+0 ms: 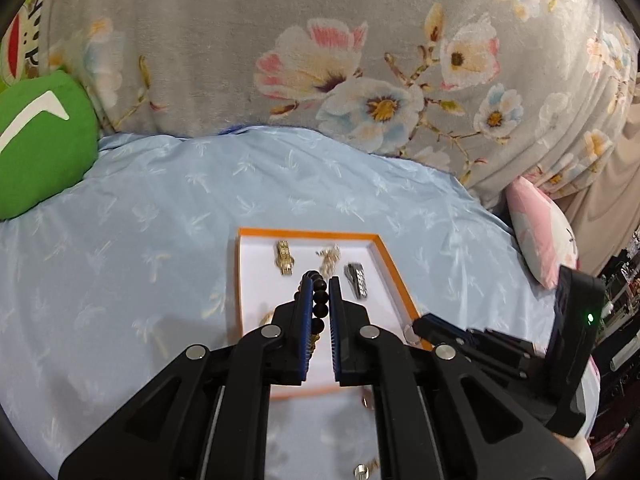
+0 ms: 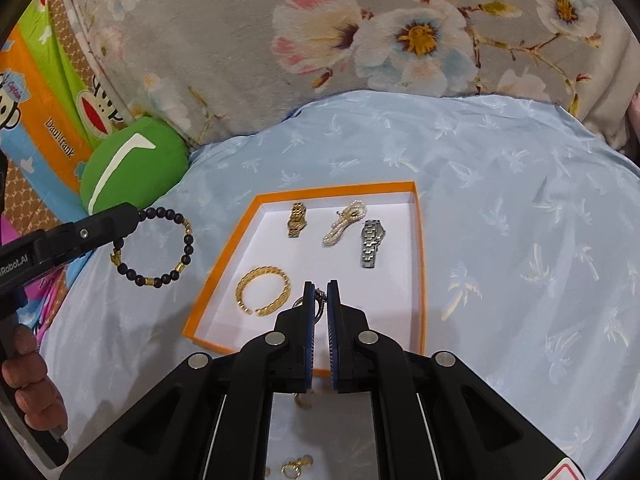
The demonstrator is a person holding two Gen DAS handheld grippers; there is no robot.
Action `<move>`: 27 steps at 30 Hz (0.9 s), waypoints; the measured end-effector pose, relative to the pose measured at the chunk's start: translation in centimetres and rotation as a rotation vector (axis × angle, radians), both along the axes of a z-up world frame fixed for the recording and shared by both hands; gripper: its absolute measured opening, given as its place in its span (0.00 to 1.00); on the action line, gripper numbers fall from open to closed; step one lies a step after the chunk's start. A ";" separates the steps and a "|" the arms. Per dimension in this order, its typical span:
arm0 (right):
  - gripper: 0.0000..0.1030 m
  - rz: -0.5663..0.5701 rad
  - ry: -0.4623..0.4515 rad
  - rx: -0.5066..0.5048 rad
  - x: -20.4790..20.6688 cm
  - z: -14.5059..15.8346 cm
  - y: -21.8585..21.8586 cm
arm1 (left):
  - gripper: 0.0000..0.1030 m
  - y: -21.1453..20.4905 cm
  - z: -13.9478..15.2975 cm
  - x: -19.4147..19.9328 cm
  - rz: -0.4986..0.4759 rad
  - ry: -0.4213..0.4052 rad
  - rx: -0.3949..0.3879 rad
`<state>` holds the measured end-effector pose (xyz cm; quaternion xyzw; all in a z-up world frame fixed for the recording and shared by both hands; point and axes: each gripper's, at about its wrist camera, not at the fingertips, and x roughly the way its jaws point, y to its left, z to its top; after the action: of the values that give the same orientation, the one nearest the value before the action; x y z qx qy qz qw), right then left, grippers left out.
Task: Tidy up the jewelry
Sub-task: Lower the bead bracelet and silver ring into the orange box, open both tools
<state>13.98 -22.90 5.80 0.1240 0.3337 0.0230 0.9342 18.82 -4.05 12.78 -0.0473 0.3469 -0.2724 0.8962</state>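
While left tool (image 2: pixel 138 213) grips bead bracelet (image 2: pixel 160 246), bracelet dangles beneath.

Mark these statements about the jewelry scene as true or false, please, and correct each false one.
1. The left gripper holds a black bead bracelet. True.
2. The orange tray holds two watches. True: a gold watch and a silver watch.
3. The gold chain bracelet lies outside the tray. False: it lies inside.
4. The right gripper is wide open. False: it is shut on a small ring.
5. The tray rests on a wooden table. False: on the light blue sheet.
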 end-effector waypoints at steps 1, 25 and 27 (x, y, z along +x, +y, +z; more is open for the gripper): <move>0.05 -0.005 0.005 0.005 0.6 -0.3 -0.4 | 0.07 -0.6 -0.2 0.7 -0.006 0.000 0.003; 0.06 -0.027 0.079 0.028 5.7 -5.4 -1.5 | 0.26 -4.6 -8.7 10.1 0.058 0.122 0.083; 0.08 -0.036 0.074 0.034 5.5 -5.3 -1.7 | 0.44 -4.1 -8.7 9.9 0.082 0.117 0.077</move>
<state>19.44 -24.64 0.46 0.1465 0.3655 0.0072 0.9192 28.70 -8.18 4.11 -0.0428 0.4066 -0.2187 0.8860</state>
